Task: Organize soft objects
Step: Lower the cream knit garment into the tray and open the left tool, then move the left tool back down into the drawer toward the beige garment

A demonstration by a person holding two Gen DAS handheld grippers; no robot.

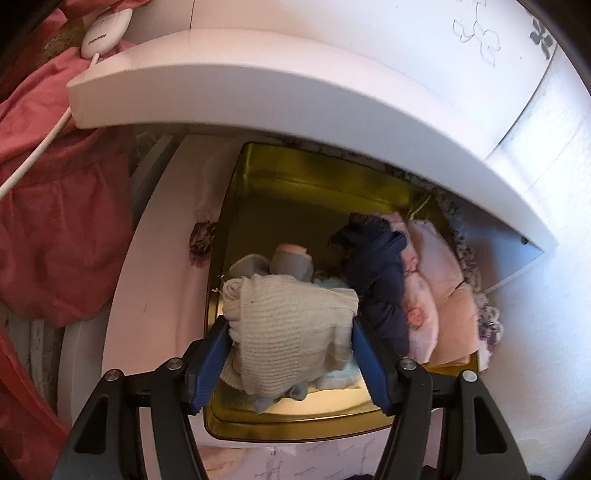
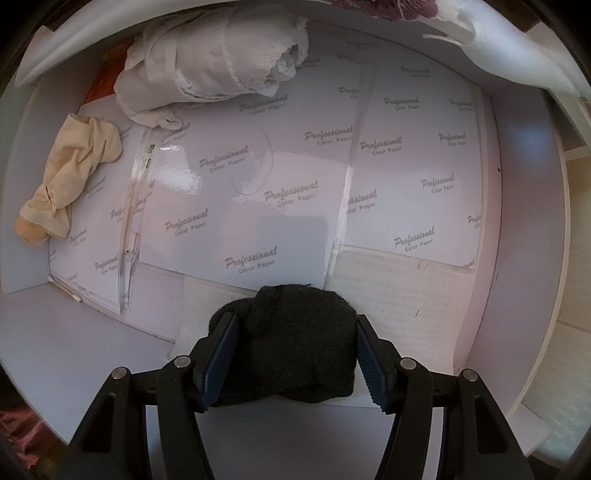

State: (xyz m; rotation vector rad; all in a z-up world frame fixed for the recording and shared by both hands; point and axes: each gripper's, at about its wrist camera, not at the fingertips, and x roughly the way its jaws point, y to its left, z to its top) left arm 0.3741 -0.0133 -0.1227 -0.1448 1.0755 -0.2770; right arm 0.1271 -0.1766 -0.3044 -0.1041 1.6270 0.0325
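Note:
In the left wrist view my left gripper (image 1: 290,345) is shut on a cream knitted sock bundle (image 1: 291,328) and holds it over the front of a gold metal tin (image 1: 295,184). The tin holds a navy garment (image 1: 376,273), pink folded cloths (image 1: 439,291), a grey and peach roll (image 1: 291,258) and pale blue cloth (image 1: 340,380). In the right wrist view my right gripper (image 2: 293,350) is shut on a black sock bundle (image 2: 299,343) over a white drawer floor (image 2: 110,343) lined with printed paper sheets (image 2: 288,192).
A white shelf edge (image 1: 258,85) overhangs the tin's back. Red fabric (image 1: 55,221) and a white corded device (image 1: 107,31) lie at the left. In the drawer, a white cloth roll (image 2: 218,62) and a beige stocking (image 2: 70,177) lie at the back left.

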